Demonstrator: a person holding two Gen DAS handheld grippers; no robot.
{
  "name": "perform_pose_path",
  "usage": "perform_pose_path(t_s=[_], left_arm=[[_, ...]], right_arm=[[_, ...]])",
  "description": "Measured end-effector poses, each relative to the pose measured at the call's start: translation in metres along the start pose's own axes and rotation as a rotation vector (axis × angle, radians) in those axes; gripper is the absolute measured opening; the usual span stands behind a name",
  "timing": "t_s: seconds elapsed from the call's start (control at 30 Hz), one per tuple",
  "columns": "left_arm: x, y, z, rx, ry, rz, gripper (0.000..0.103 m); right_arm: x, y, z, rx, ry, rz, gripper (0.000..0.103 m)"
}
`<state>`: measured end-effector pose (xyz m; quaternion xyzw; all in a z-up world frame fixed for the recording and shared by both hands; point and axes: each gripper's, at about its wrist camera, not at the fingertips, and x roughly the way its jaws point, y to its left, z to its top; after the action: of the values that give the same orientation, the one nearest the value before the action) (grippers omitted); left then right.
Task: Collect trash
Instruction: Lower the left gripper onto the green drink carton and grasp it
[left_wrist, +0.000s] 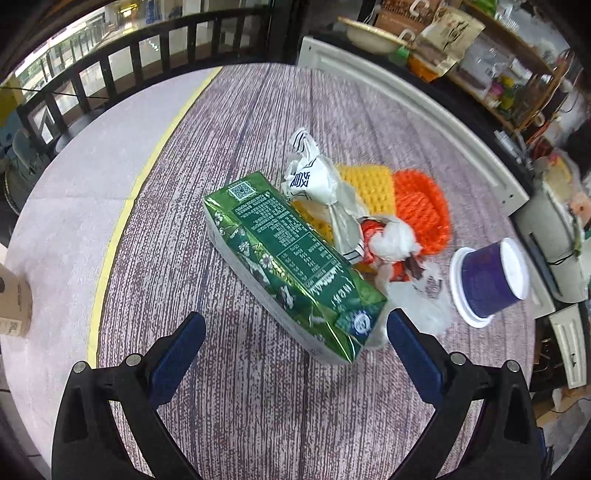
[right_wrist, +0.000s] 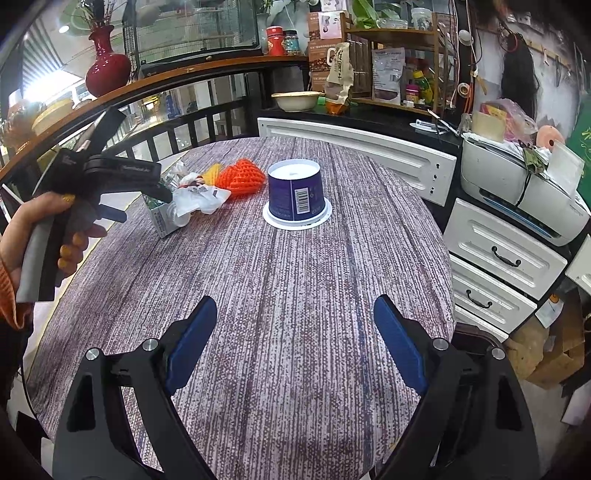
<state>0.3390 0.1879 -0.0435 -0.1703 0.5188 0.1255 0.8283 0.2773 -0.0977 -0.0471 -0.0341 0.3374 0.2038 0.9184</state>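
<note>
1. Just ahead of the left gripper (left_wrist: 295, 332), whose jaws stand wide apart and empty, lies the green foil-wrapped carton (left_wrist: 288, 254) on the striped round table (left_wrist: 240, 155).
2. Its long axis runs diagonally, far-left to near-right, the near end beside the right finger (left_wrist: 410, 343).
3. Farther off, the right gripper (right_wrist: 295, 332) is likewise released, facing the upturned purple paper tub (right_wrist: 295, 192).
4. My judgement: the left hand is nearer the carton.

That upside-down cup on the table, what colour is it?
The cup is dark blue with a white rim and base; the right wrist view shows it best.
</note>
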Motion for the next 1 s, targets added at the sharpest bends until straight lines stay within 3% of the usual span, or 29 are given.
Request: perform_pose_path(t_s=[0.3,0.37,0.47,0.6,0.7,0.8,1.0], left_arm=[[0.0,-0.004,0.022,-0.029,-0.015,-0.057,0.097],[-0.002,-0.007,0.023,-0.005,-0.033,0.02,0.097],[-0.001,-0.003,0.021,-0.012,-0.033,0.051,0.091],[0.006,0.014,0.019,-0.09,0.011,-0.019,0.087],[0.008,0.003,0.02,-0.068,0.013,0.005,0.085],[0.024,-0.008,0.026,-0.039,0.071,0.011,0.083],[0.02,0.006,0.013,-0.022,0.038,-0.029,0.067]], right_arm=[[-0.001,-0.017,-0.002,0.025,-0.002,-0.014,0.086],[0.001,-0.021,-0.003,0.034,0.006,-0.013,0.086],[0.003,-0.023,-0.007,0.042,0.016,-0.006,0.086],[0.009,-0.024,-0.009,0.043,0.029,-0.005,0.086],[0.012,-0.023,-0.007,0.053,0.028,0.002,0.086],[0.011,-0.02,-0.005,0.053,0.023,0.001,0.086],[0.008,-0.019,-0.003,0.04,0.015,-0.011,0.086]])
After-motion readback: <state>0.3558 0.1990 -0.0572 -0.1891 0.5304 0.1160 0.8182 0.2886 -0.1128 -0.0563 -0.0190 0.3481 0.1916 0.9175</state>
